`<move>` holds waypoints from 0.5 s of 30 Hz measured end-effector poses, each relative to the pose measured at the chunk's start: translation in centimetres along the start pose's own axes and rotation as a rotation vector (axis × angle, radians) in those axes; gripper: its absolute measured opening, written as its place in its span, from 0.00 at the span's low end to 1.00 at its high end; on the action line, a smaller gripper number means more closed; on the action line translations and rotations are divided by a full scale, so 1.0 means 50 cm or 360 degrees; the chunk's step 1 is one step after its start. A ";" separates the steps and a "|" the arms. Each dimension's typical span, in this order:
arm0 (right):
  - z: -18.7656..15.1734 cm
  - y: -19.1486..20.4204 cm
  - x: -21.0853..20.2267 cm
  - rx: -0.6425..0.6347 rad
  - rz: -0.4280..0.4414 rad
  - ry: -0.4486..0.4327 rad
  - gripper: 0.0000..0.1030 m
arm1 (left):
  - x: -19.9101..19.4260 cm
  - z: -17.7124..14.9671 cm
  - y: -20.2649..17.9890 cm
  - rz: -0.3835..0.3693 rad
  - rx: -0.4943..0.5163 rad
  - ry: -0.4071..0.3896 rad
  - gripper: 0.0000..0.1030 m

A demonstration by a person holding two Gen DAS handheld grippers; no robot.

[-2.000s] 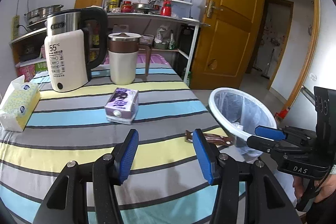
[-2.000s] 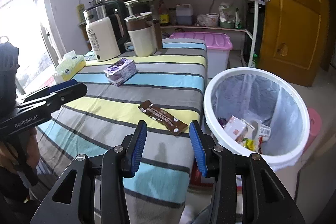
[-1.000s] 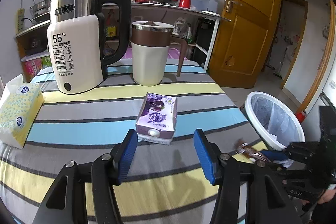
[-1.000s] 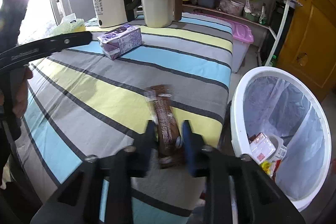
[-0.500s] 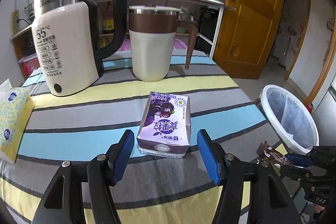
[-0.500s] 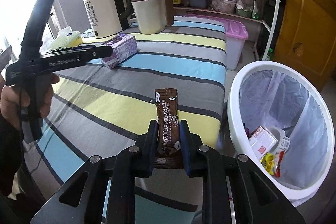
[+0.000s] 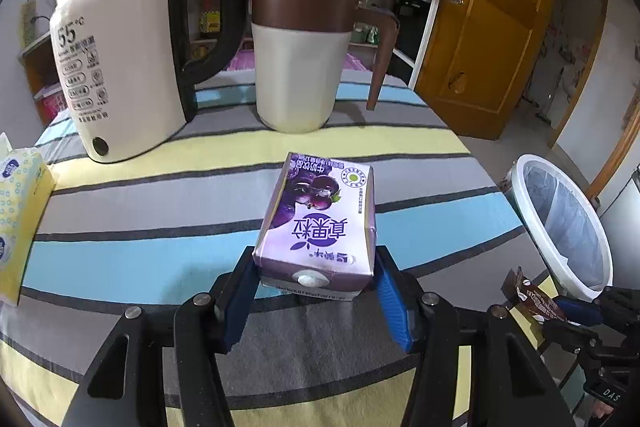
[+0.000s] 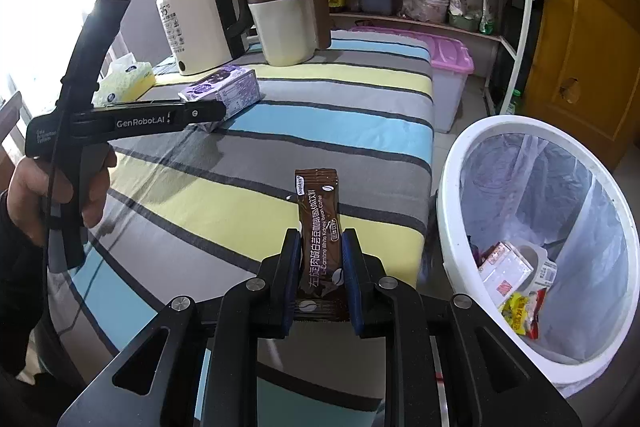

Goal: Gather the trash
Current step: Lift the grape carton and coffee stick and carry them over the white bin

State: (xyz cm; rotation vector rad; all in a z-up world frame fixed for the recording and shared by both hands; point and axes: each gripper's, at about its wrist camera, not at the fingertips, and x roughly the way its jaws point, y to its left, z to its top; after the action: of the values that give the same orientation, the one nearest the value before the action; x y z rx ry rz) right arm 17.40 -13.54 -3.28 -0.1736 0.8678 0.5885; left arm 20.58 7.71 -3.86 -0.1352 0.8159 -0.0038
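Observation:
A purple drink carton point(image 7: 320, 223) point(image 8: 224, 89) lies flat on the striped tablecloth point(image 7: 140, 259). My left gripper point(image 7: 314, 267) point(image 8: 200, 115) straddles the carton's near end. Its jaws are closing, and the blue pads point(image 7: 390, 291) sit against both sides. My right gripper point(image 8: 320, 241) point(image 7: 576, 307) is shut on a brown coffee sachet point(image 8: 318, 211) point(image 7: 528, 293). It holds the sachet upright above the table's near right corner, just left of the white trash bin point(image 8: 448, 167) point(image 7: 568, 277). The bin is lined with a bag and holds several wrappers.
A cream kettle point(image 7: 120, 67) and a cream-and-brown jug point(image 7: 300, 67) stand behind the carton. A yellow tissue pack point(image 7: 20, 219) lies at the left edge. A pink-lidded box point(image 8: 448, 59), a shelf and a wooden door point(image 7: 500, 47) are beyond the table.
My left gripper came forward and down until its jaws enclosed the carton's end, then narrowed onto it. My right gripper closed on the sachet and lifted it off the cloth.

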 end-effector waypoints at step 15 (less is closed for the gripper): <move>-0.003 0.000 -0.054 0.0066 -0.0020 -0.0098 0.21 | -0.108 -0.058 -0.049 -0.0084 -0.0017 -0.0152 0.54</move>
State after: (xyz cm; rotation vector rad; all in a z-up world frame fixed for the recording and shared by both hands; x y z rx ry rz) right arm 15.94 -14.70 -1.34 -0.1227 0.8179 0.5612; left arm 14.89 5.25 -1.62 -0.1656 0.7170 -0.0427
